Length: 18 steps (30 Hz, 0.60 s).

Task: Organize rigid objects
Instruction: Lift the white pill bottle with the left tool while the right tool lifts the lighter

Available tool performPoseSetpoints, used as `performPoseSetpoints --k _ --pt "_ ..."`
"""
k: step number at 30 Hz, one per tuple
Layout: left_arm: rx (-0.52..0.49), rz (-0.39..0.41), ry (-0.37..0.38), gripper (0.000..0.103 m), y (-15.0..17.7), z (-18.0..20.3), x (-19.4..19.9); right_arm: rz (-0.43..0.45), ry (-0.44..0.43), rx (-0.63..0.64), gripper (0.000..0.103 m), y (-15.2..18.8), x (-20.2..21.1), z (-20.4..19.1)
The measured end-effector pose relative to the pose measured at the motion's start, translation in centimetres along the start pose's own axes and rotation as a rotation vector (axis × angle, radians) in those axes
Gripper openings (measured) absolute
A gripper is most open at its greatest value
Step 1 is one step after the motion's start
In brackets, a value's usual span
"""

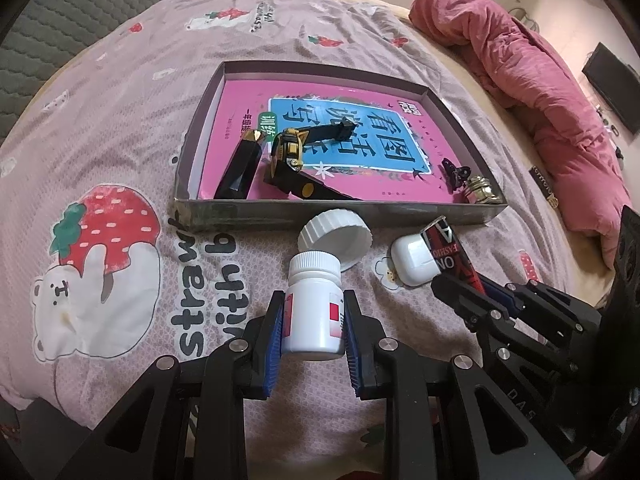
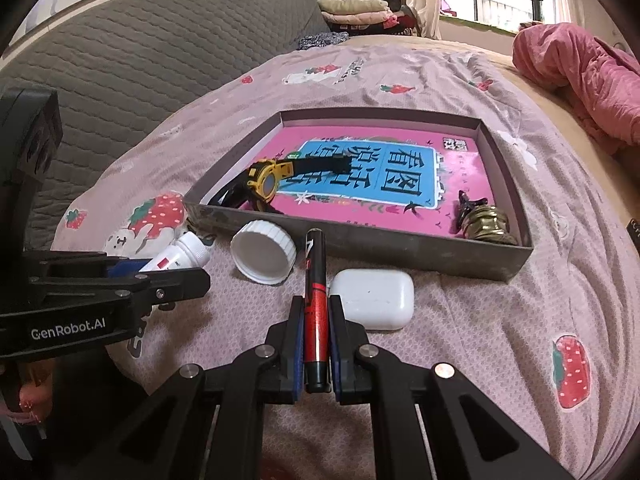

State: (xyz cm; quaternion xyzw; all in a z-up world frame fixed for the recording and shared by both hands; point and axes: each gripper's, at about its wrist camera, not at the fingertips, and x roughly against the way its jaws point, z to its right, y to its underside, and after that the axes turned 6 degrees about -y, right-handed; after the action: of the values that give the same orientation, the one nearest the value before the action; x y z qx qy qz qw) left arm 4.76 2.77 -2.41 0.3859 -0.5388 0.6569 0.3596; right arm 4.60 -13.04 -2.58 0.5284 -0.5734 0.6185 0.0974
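Observation:
My left gripper is shut on a white pill bottle, held just above the bedsheet in front of the tray; the bottle also shows in the right wrist view. My right gripper is shut on a red-and-black tube, which also shows in the left wrist view. A grey cardboard tray with a pink book inside holds a yellow-and-black watch, a black stick, a black hair clip and a brass fitting.
A white jar lid and a white earbud case lie on the sheet just before the tray's near wall. A pink quilt is bunched at the far right. A grey padded headboard runs along the left.

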Motion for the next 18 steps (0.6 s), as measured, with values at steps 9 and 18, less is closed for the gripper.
performPoseSetpoints --k 9,18 --pt "0.002 0.048 0.013 0.027 -0.4 0.2 1.0 0.035 0.011 -0.019 0.011 -0.6 0.9 0.5" --pt "-0.018 0.120 0.037 0.027 -1.5 1.1 2.3 0.073 0.029 -0.023 0.011 -1.3 1.8 1.0"
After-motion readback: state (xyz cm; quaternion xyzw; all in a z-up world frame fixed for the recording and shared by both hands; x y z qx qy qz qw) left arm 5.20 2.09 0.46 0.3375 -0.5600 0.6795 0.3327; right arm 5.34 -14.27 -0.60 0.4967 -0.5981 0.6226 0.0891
